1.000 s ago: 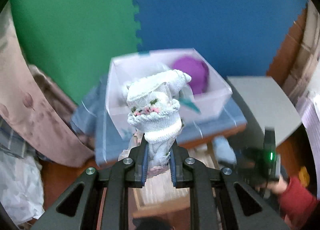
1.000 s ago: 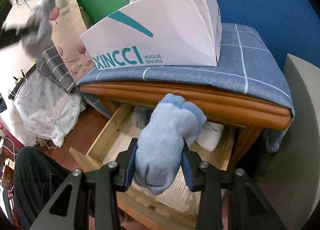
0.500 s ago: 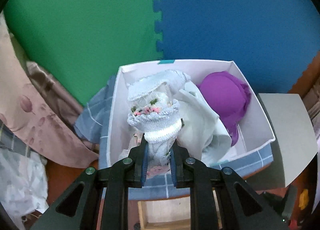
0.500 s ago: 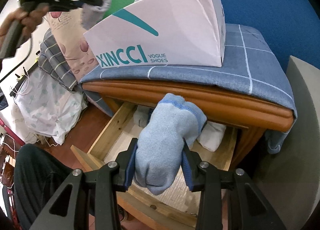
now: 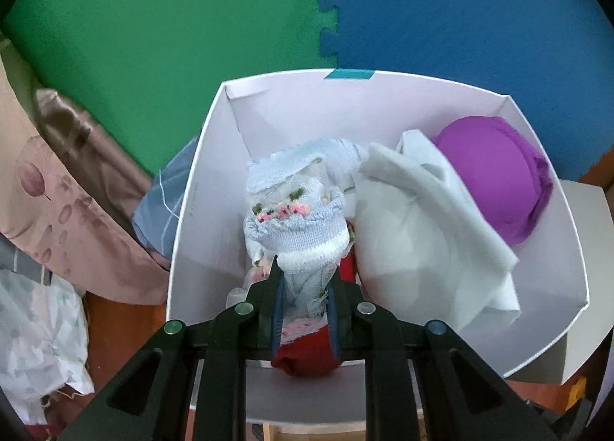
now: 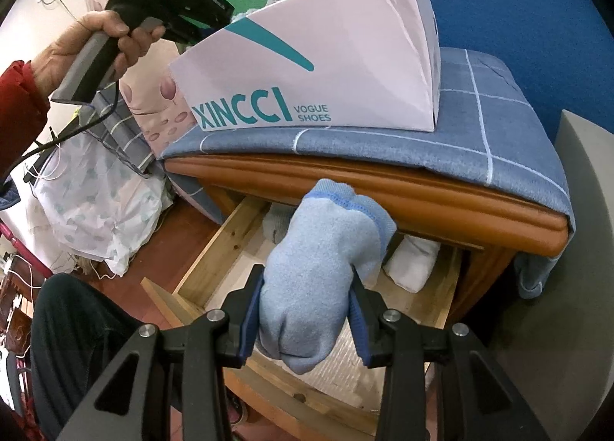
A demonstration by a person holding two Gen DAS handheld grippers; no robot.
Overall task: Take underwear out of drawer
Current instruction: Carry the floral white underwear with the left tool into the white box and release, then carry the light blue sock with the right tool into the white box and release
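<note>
The left gripper pinches a frilly sock over the box. The right gripper clamps a blue sock above the drawer.

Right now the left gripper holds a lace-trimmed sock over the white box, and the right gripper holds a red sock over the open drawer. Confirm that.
The colour is wrong. In the right wrist view, the right gripper holds a light blue sock, not a red one, over the open drawer. The left gripper does hold the lace-trimmed sock over the white box.
</note>
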